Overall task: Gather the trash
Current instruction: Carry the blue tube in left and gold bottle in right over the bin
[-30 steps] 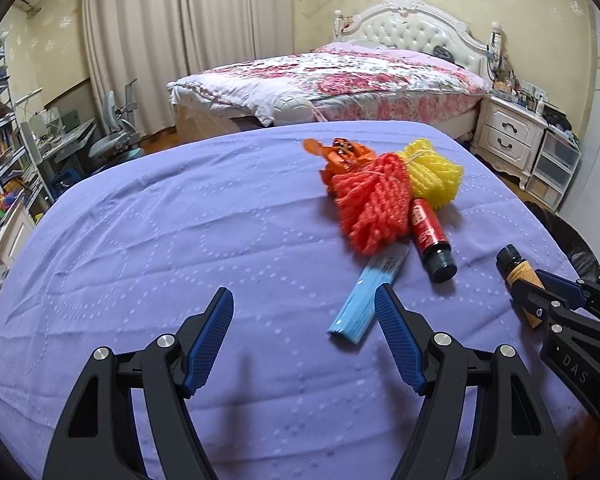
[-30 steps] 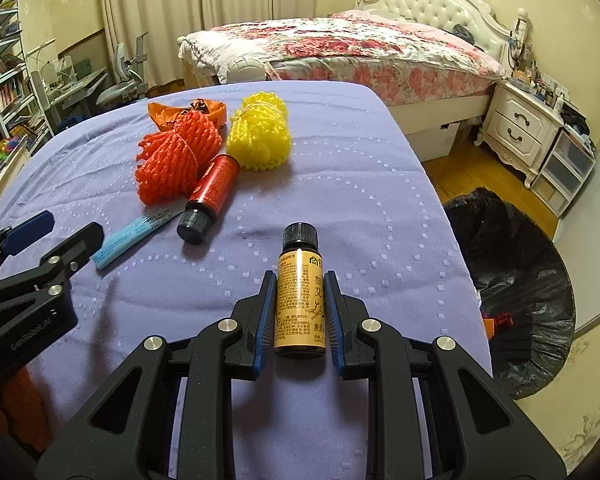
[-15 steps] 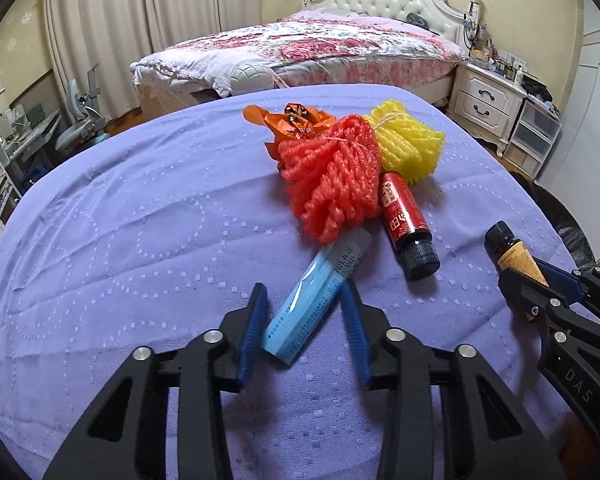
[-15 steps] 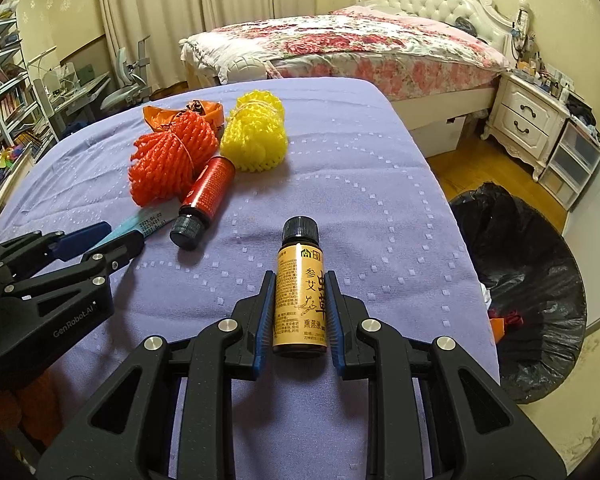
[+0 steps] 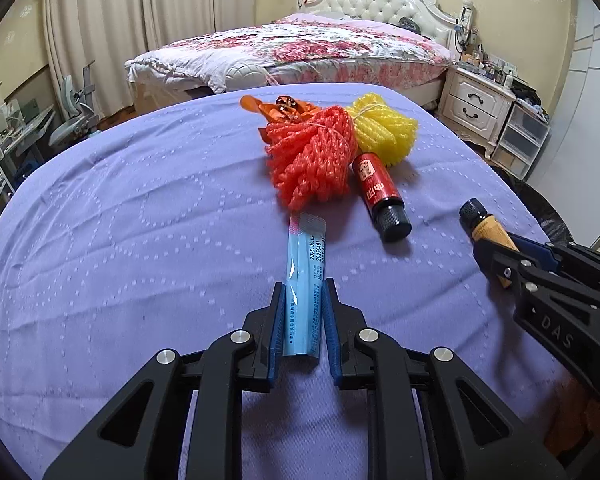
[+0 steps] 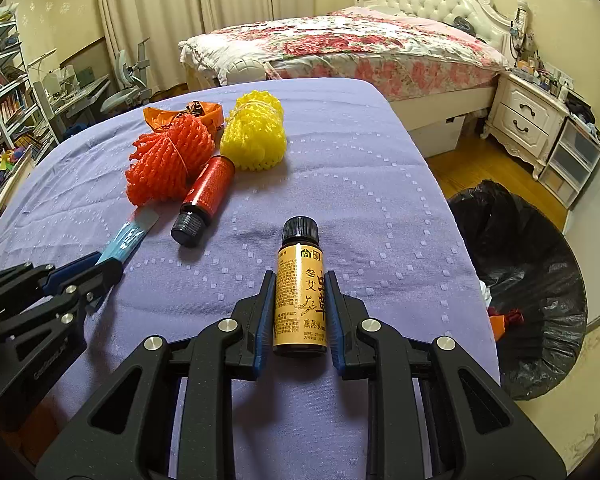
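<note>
On the purple tablecloth (image 5: 140,220) lies a long light-blue packet (image 5: 306,252). My left gripper (image 5: 303,286) is closing on its near end, and both pads press its sides. My right gripper (image 6: 299,276) is shut on a small brown bottle with a yellow label (image 6: 300,300) that lies on the cloth, black cap pointing away. A red bottle with a black cap (image 5: 378,192) lies between the two grippers. Behind it sit a red foam net (image 5: 312,164), a yellow foam net (image 5: 384,132) and an orange wrapper (image 5: 276,108).
A bin lined with a black bag (image 6: 532,280) stands on the floor past the table's right edge, with some scraps inside. A bed (image 6: 360,48) lies beyond the table, a white nightstand (image 6: 528,120) at the right, shelves and a desk at the left.
My left gripper moved forward and down over the blue packet, and its jaws went from wide apart to pressed on the packet. The right gripper kept still on its bottle.
</note>
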{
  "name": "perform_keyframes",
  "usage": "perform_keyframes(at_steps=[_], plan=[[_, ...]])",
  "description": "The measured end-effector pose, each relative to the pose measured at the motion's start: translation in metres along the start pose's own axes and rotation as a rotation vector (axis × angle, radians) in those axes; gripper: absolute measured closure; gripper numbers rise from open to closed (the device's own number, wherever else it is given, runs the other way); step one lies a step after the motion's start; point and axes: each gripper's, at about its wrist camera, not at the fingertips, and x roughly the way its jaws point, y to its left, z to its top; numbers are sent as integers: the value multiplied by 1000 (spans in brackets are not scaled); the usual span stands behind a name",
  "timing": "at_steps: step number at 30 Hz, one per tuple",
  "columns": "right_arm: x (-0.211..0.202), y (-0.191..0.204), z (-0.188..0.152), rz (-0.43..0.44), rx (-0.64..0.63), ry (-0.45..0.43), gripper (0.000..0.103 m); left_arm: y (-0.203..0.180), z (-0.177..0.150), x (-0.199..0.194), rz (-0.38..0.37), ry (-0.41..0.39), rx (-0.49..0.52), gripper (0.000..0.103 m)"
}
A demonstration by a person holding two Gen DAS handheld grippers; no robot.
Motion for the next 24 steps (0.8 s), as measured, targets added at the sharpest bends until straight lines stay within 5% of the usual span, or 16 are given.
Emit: perform_keyframes(at_steps=[3,6,9,16,24], plan=[[-1,0,0,-1,0,0,80,2,-1,-2,17,-1,-15,81],[-1,0,0,1,1,0,80,4,1,0,19,5,-27,56],[-1,0,0,0,0,0,80,1,2,3,28,14,-15,54],[-1,0,-1,0,1,-1,80,-4,0,2,51,2,16,81],[-6,-1,-2,0,6,-5,80,-6,-3,-3,66,-25,21,84]])
